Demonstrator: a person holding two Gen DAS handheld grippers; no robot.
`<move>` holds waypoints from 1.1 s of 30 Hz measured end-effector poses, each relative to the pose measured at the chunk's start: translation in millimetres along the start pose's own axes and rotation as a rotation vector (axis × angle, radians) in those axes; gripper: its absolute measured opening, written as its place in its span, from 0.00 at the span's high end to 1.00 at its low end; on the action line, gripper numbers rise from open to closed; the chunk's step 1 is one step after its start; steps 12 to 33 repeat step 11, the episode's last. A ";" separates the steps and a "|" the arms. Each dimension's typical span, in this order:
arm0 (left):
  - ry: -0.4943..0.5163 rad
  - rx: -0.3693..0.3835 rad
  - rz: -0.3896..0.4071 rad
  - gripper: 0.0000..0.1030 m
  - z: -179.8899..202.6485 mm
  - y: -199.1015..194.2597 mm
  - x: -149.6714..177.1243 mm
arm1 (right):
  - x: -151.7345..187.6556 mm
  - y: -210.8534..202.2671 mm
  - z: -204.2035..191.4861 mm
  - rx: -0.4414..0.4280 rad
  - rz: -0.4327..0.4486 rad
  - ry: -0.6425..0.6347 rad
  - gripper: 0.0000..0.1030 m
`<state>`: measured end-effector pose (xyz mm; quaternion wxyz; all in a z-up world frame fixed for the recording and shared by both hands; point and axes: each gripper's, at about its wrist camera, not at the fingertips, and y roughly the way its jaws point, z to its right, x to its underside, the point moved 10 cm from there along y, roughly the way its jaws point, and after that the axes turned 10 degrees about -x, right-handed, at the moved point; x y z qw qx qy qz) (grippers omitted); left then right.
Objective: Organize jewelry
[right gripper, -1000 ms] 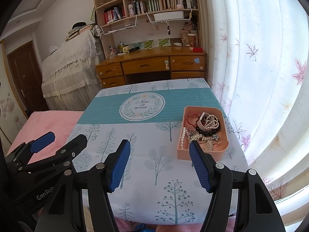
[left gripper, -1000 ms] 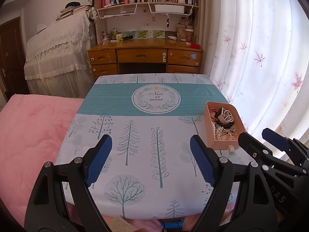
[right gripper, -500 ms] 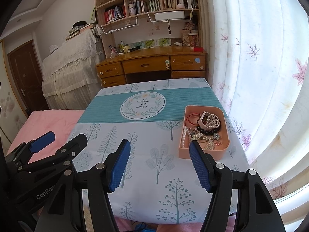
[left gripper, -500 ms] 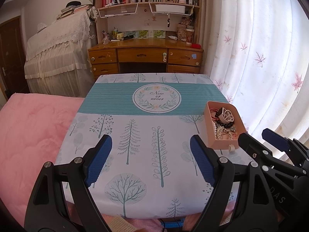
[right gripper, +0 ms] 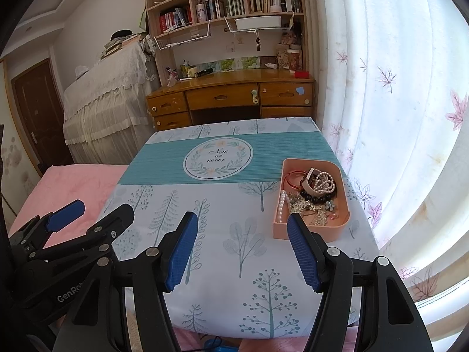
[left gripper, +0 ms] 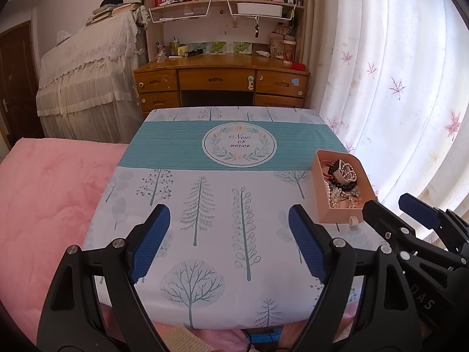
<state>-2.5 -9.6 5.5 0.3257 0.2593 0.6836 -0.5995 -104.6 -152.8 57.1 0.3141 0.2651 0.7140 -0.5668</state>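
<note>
A pink tray [right gripper: 304, 233] full of tangled jewelry [right gripper: 315, 193] stands at the right side of the table; it holds pearl strands, dark beads and a red bangle. It also shows in the left wrist view [left gripper: 340, 220]. My right gripper [right gripper: 239, 228] is open and empty above the table's near edge, its right finger just short of the tray's near left corner. My left gripper [left gripper: 228, 223] is open and empty over the near middle of the table, left of the tray. Each gripper shows at the edge of the other's view.
The table wears a tree-print cloth [left gripper: 217, 205] with a teal band. A pink bed [left gripper: 49, 190] lies to the left, a white curtain [left gripper: 395, 88] to the right. A wooden desk [left gripper: 219, 82] with bookshelves stands beyond the far edge.
Both views have shifted only slightly; the tray sits a little farther off in each. Both grippers stay open and empty.
</note>
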 end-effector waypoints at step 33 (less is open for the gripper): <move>-0.015 0.000 -0.011 0.21 -5.6 5.1 2.6 | 4.0 2.7 -1.2 0.002 -0.009 -0.009 0.37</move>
